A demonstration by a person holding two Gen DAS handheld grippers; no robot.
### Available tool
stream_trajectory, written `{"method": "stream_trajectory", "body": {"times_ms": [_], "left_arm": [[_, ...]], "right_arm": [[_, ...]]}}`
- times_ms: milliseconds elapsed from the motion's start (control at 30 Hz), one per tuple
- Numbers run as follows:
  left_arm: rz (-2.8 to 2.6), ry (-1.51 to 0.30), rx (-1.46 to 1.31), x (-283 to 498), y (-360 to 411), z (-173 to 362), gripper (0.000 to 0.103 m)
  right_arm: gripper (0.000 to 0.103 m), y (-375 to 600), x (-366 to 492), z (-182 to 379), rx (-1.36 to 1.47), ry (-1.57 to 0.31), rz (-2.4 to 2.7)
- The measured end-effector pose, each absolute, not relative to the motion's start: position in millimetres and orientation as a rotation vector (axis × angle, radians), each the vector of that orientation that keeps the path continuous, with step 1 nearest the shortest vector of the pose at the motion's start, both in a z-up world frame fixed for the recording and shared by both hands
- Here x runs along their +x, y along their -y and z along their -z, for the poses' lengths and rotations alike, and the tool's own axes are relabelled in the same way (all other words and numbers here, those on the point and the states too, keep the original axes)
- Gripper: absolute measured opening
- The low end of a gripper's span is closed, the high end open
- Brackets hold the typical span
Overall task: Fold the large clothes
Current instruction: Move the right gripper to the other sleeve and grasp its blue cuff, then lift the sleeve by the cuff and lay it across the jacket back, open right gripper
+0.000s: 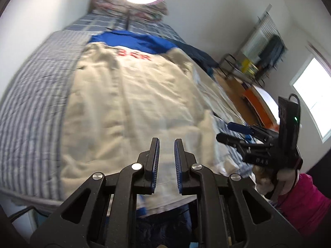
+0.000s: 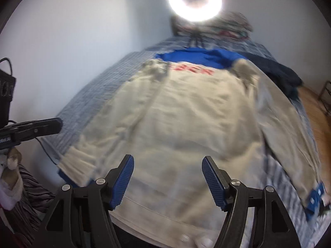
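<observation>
Both tongs hold nothing: our left gripper [image 1: 166, 144] stands narrowly parted, our right gripper [image 2: 168, 161] spread wide, each above the hem of the cream jacket [image 2: 186, 113] lying flat on the striped bed [image 1: 31, 103]; red lettering [image 2: 192, 69] below its blue collar [image 2: 202, 56] is too blurred to read

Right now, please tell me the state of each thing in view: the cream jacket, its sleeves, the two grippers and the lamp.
Cream jacket with blue collar: spread flat on the checked blue bedspread, back up, not folded.
Sleeve with blue cuff: stretched out to the side.
Left gripper: open narrowly, holding nothing.
Right gripper: open wide, holding nothing.
Ring lamp: switched on.
</observation>
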State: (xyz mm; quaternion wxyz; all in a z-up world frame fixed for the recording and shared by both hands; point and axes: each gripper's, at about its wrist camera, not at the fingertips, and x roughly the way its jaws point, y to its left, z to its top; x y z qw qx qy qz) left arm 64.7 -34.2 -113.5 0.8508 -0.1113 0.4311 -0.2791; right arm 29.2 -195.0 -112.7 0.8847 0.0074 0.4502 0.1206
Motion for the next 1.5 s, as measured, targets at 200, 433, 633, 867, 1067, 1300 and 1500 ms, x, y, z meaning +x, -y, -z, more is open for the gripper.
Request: {"method": "stream_trajectory", "body": {"times_ms": [200, 433, 633, 867, 1067, 1300, 1500], "left_arm": [[0.645, -0.905, -0.221, 91, 72, 108, 0.013], [0.638, -0.972, -0.255, 112, 84, 136, 0.013], [0.67, -1.0, -0.229, 116, 102, 146, 0.013], [0.678, -0.995, -0.192, 117, 110, 148, 0.013], [0.661, -1.013, -0.195, 118, 102, 153, 0.013], [0.65, -1.037, -0.206, 121, 96, 158, 0.013], [0.657, -1.053, -0.183, 118, 99, 163, 0.013]], "right_arm": [[0.07, 293, 18, 119, 0.195, -0.944, -0.089], [0.057, 410, -16, 144, 0.551, -0.953, 0.067], [0.033, 479, -37, 182, 0.743, -0.981, 0.217], [0.037, 531, -48, 201, 0.84, -0.96, 0.362], [0.03, 527, -45, 212, 0.903, -0.967, 0.25], [0.022, 522, -18, 218, 0.772, -1.035, 0.293], [0.024, 543, -21, 201, 0.742, -0.932, 0.389]]}}
